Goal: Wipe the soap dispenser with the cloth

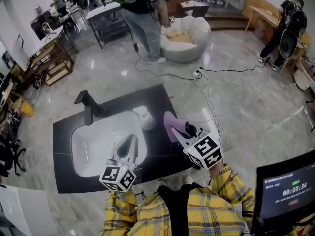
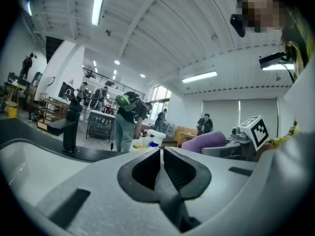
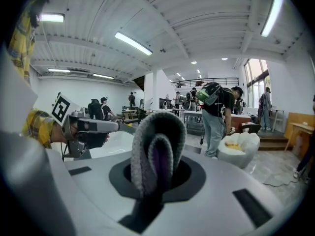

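Marble flooring is surrounding the dark tabletop [image 1: 66, 181]. Both arms are reaching forward: the left gripper [image 1: 129, 142] is hovering over the sink [image 1: 81, 141], the right gripper [image 1: 186, 131] beside the soap dispenser [image 1: 144, 117]. Left gripper view: the jaws are sitting closed and empty, with the soap dispenser ahead. Right gripper view: the jaws are pinching the folded cloth [image 3: 156, 151].

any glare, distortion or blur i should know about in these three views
Head view: wide-angle bending at the edges, bright glare patches on the glossy grey marble floor, white sink basin looks washed out. Left gripper view: fisheye with dark corners, long ceiling strip light blown out. Right gripper view: same dark corners, folded grey and purple cloth close to the lens, its texture sharp.
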Demonstrator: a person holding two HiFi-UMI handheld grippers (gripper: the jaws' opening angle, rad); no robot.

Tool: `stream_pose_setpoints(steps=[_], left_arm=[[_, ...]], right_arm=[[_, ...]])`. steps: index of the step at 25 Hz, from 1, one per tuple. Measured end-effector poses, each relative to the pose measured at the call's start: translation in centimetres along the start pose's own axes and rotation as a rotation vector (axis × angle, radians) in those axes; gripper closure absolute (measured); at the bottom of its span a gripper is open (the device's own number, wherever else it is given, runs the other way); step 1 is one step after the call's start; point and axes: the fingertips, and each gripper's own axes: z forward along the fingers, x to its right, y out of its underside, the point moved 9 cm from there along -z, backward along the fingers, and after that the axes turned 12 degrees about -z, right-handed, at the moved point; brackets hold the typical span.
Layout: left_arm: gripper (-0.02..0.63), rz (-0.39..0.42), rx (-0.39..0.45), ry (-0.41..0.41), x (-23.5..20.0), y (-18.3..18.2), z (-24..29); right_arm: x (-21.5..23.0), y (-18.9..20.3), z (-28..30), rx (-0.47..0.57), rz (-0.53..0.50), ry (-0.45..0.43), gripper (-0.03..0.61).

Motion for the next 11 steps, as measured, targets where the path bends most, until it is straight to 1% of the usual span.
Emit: stream_pose_setpoints(steps=[5, 11], left_arm=[[0.604, -0.003, 0.012, 0.002, 0.4, -0.6, 0.6], [0.606, 0.007, 0.006, 0.007, 0.5, -0.6, 1.3]], right_arm=[[0.7, -0.4, -0.1, 0.006, -0.007, -0.002, 0.535], [1.1, -0.3, 0.2, 0.004, -0.004, 0.0, 0.535]])
